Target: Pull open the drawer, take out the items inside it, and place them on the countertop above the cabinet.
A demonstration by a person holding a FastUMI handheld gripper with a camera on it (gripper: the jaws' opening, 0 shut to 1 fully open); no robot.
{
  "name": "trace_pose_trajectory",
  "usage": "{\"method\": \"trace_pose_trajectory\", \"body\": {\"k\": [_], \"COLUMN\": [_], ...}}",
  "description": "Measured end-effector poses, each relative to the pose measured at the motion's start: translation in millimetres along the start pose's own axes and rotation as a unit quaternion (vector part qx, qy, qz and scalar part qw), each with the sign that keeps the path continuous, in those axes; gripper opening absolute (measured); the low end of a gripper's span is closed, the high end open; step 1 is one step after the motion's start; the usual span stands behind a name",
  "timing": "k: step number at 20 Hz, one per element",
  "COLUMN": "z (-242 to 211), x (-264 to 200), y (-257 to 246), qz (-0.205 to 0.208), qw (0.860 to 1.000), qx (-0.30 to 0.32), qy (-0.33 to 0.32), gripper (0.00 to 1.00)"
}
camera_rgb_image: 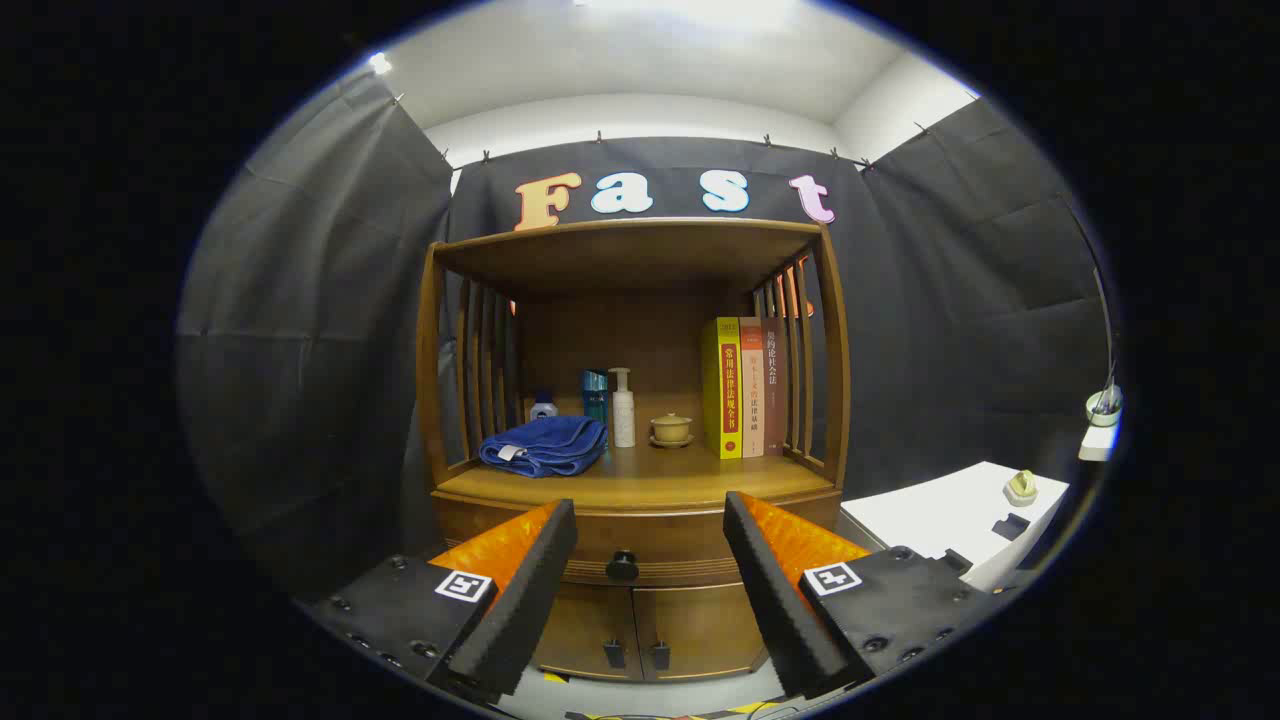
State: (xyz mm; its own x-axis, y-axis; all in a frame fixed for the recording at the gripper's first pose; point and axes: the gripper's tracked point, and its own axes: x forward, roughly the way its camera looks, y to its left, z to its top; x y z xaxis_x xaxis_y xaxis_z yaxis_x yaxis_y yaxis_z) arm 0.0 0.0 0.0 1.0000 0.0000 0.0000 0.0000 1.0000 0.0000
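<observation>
Gripper (648,560) jaws wide apart, holding nothing. Drawer (640,545) shut, its dark knob (622,566) seen between the fingers, just beyond them. Two cabinet doors (650,630) below it. Countertop (640,480) above carries a folded blue towel (545,445) left, pump bottle (623,408) and lidded cup (671,430) centre, upright books (745,388) right. White table (950,520) far right.

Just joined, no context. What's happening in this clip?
A person is holding a handheld claw in front of a wooden cabinet. The claw is open and holds nothing; the dark drawer knob sits between its fingers, a little beyond them. The drawer is shut. On the countertop above are a folded blue towel, a white pump bottle, a small lidded cup and upright books.
</observation>
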Motion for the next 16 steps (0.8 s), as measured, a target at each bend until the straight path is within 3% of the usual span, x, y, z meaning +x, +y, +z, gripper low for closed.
{"method": "trace_pose_trajectory", "body": {"k": [16], "z": [-5.0], "x": [3.3], "y": [-4.7], "qz": [-0.01], "qw": [1.0], "qx": [0.007], "qy": [0.007], "gripper": [0.98]}}
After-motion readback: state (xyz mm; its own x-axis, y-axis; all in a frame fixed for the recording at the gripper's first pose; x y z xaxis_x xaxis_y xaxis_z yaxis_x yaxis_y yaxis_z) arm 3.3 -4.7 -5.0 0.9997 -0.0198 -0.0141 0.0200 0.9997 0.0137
